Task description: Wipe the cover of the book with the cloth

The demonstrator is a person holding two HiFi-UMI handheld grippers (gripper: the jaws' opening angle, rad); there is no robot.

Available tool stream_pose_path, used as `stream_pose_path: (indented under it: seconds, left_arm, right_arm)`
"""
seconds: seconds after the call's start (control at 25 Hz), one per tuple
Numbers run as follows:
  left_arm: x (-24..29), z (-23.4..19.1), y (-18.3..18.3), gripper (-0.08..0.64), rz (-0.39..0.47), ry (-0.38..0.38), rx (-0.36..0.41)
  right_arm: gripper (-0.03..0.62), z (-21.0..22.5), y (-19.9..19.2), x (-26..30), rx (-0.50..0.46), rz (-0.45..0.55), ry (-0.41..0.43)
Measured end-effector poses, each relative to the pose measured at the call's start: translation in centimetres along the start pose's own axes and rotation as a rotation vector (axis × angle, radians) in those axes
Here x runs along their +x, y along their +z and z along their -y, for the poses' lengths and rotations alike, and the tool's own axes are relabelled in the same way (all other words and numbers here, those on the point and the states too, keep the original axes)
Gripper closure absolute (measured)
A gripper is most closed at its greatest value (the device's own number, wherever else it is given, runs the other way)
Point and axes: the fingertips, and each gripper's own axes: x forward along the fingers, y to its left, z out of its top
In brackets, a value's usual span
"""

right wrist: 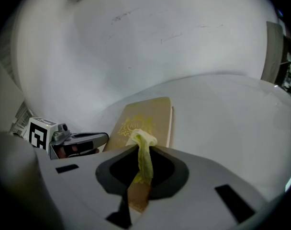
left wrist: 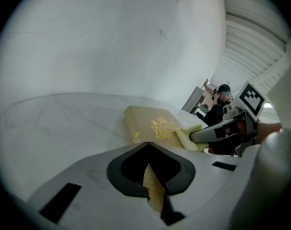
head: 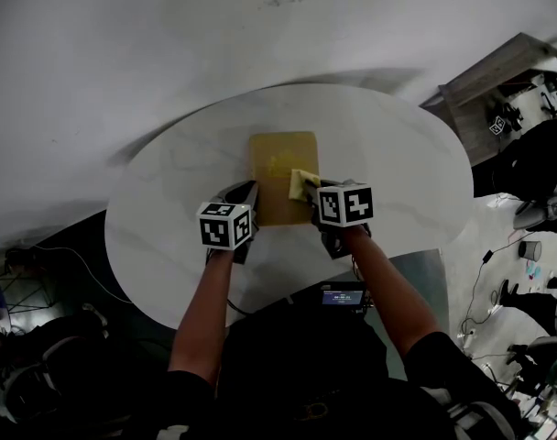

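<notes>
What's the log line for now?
wipe | right gripper shut on cloth, cloth on book cover | left gripper shut at book edge

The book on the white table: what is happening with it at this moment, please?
A person holds a tool in each hand over a round white table. The right tool is shut on a yellow cloth and presses it on the golden cover of the book, near the emblem. The left tool, its jaws together, rests at the book's near left edge, apparently to steady it. The wiping looks under way.
</notes>
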Motion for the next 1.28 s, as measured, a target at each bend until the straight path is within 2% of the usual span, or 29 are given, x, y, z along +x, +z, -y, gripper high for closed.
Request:
stream_pose_path:
  seconds: [0.44,0.88,1.04,1.28]
  left_arm:
    - [0.1,0.0,0.2,0.558,-0.003,0.003,0.003]
    - [-0.1,0.2,0.2,0.558,-0.002,0.01,-0.004]
    - [-0.1,0.1,0.2,0.558,0.0,0.014,-0.009]
    - [0.0,0.0,0.1,0.558,0.002,0.014,-0.017]
  right_arm:
    - [0.505,2.8,-0.5,-1.7,0.029,0.014,-0.041]
    - [0.505,3.2,-0.7,-2.6,0.048,0.013,-0.058]
    - [0.505,2.0,0.0,-2.8,0.04,0.024,-0.038]
    - [0.505,-1.1,0.8,-2.3,0.024,0.034,0.037]
